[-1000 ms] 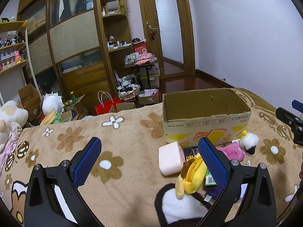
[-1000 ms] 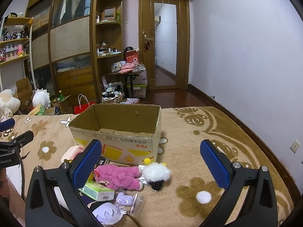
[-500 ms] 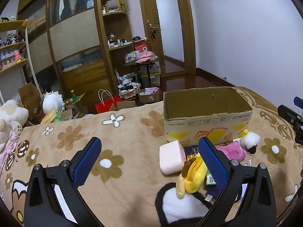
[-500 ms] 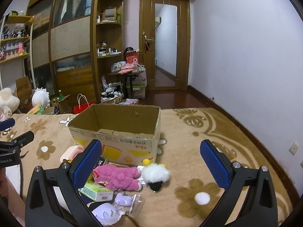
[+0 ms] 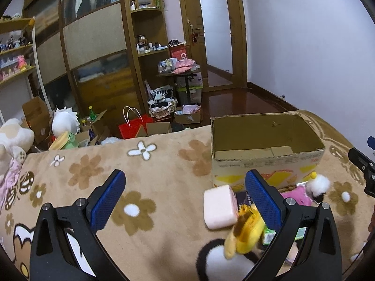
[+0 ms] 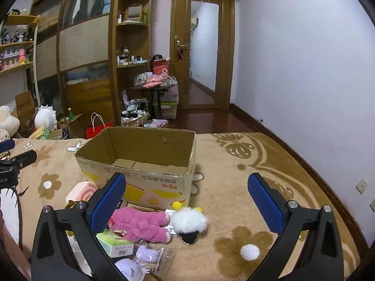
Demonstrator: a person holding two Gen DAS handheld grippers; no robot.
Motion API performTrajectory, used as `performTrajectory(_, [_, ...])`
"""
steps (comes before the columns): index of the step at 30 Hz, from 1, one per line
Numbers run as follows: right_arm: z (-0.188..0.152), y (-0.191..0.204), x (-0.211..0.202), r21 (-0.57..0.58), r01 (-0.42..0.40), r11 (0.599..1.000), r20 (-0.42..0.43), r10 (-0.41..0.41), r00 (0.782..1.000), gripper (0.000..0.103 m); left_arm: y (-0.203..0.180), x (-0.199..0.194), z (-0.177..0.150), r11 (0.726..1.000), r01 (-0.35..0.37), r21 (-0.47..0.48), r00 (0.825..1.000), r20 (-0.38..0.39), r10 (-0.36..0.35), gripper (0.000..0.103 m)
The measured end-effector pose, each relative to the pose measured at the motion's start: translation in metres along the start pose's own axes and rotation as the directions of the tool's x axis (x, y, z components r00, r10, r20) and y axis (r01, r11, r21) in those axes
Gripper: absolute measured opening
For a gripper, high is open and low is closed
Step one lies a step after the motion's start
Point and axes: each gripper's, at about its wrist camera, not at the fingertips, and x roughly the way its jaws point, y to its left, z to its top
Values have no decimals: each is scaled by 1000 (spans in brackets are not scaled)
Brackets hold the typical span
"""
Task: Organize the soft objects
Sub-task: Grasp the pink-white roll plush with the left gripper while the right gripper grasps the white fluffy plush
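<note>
An empty open cardboard box (image 5: 264, 149) (image 6: 138, 164) stands on a beige flowered blanket. In front of it lie soft toys: a pink block (image 5: 219, 207) (image 6: 80, 190), a yellow plush (image 5: 246, 231), a pink plush bear (image 6: 140, 223) (image 5: 296, 195), a white pompom toy (image 6: 189, 220) (image 5: 318, 185), a green tissue pack (image 6: 116, 244) and small purple toys (image 6: 146, 255). My left gripper (image 5: 185, 194) is open above the blanket, left of the pile. My right gripper (image 6: 187, 196) is open above the pompom toy, in front of the box.
The blanket (image 5: 117, 178) ends at its far edge; beyond it are a red bag (image 5: 134, 128), cartons, plush toys (image 5: 63, 121), a cluttered small table (image 5: 178, 75), wardrobes and a door. A white wall (image 6: 304, 70) runs along the right.
Both views have risen and tilted down slightly, so the inside floor of the box shows more. Both grippers stay open and the toys have not moved.
</note>
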Motion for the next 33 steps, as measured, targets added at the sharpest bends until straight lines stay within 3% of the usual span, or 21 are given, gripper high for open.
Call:
performTrajectory(13, [-5, -7, 44, 20, 18, 1000, -125, -15, 992, 103, -10, 73, 7, 996, 76, -43, 985, -152, -82, 101])
performTrajectory(29, [-30, -19, 102, 77, -2, 997, -275, 24, 961, 103, -33, 141, -32, 993, 121, -18, 929, -350, -120, 101])
performTrajectory(33, [-38, -27, 115, 124, -14, 992, -312, 52, 949, 103, -40, 154, -42, 990, 136, -24, 905, -403, -134, 101])
